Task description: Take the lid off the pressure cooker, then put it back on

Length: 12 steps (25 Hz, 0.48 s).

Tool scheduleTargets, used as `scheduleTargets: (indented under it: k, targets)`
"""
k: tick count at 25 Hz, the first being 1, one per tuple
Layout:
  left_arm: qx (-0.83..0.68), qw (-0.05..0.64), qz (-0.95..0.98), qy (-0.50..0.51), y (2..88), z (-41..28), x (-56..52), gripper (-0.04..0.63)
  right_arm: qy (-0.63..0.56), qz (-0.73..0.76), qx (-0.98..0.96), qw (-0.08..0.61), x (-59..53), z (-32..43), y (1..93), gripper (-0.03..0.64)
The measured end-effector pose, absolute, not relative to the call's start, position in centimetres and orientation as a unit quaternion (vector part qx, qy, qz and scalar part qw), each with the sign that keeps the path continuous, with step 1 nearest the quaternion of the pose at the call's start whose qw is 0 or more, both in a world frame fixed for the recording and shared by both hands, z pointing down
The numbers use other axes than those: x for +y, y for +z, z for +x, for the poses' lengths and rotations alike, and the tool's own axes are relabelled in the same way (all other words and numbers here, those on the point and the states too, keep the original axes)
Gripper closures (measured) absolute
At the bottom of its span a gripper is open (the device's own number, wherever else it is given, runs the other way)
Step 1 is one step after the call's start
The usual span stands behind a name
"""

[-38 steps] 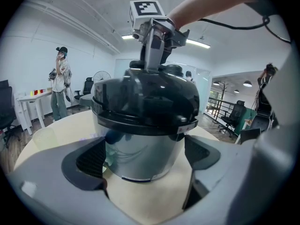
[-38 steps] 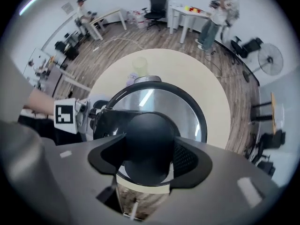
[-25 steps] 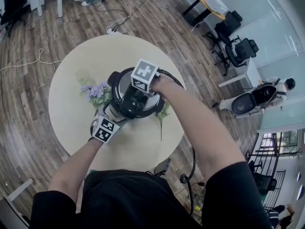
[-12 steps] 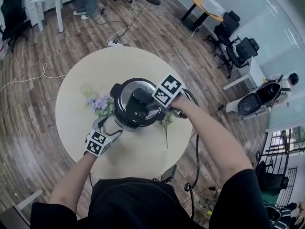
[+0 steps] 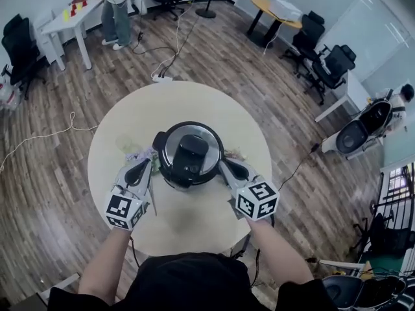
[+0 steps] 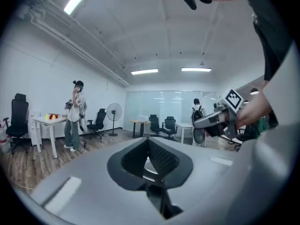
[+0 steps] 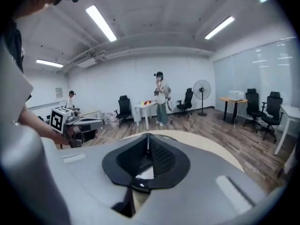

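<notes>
The black pressure cooker (image 5: 188, 154) stands in the middle of the round beige table (image 5: 214, 102). Its steel lid with the black handle (image 5: 192, 151) sits on the pot. My left gripper (image 5: 144, 165) hovers just left of the cooker and my right gripper (image 5: 225, 165) just right of it, both apart from it and raised. Both are shut with nothing between the pads. In the left gripper view the shut jaws (image 6: 149, 142) point level across the room, with the right gripper (image 6: 220, 118) in sight. The right gripper view shows its shut jaws (image 7: 148, 144) and the left gripper (image 7: 77, 123).
Purple flowers (image 5: 137, 154) and a clear glass (image 5: 124, 142) lie left of the cooker, and a green stem (image 5: 232, 153) lies right of it. A person (image 5: 117, 8) stands by a white desk (image 5: 65, 18) at the back. Office chairs and floor cables surround the table.
My right gripper came off the lid handle and my left gripper left the cooker's side. Both pulled back toward me, rose and shut. The lid stayed on the pot.
</notes>
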<state>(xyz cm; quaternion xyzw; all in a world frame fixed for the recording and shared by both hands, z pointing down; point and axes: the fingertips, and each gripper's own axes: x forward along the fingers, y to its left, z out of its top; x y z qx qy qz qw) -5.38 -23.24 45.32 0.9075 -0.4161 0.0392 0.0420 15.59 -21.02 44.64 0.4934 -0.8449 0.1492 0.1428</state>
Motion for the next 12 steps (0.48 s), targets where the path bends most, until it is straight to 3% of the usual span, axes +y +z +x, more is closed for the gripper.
scheduleTargets:
  k: [6, 12]
  targets:
    - [-0.419, -0.02, 0.907, 0.021, 40.4, -1.4, -23.5, 0.594, 0.06, 0.582, -0.811, 0.002, -19.6, 17.8, 41.1, 0.609]
    - [-0.412, -0.028, 0.911, 0.023, 40.3, 1.7, -24.8, 0.594, 0.038, 0.606, -0.794, -0.018, -21.0, 19.3, 41.1, 0.609]
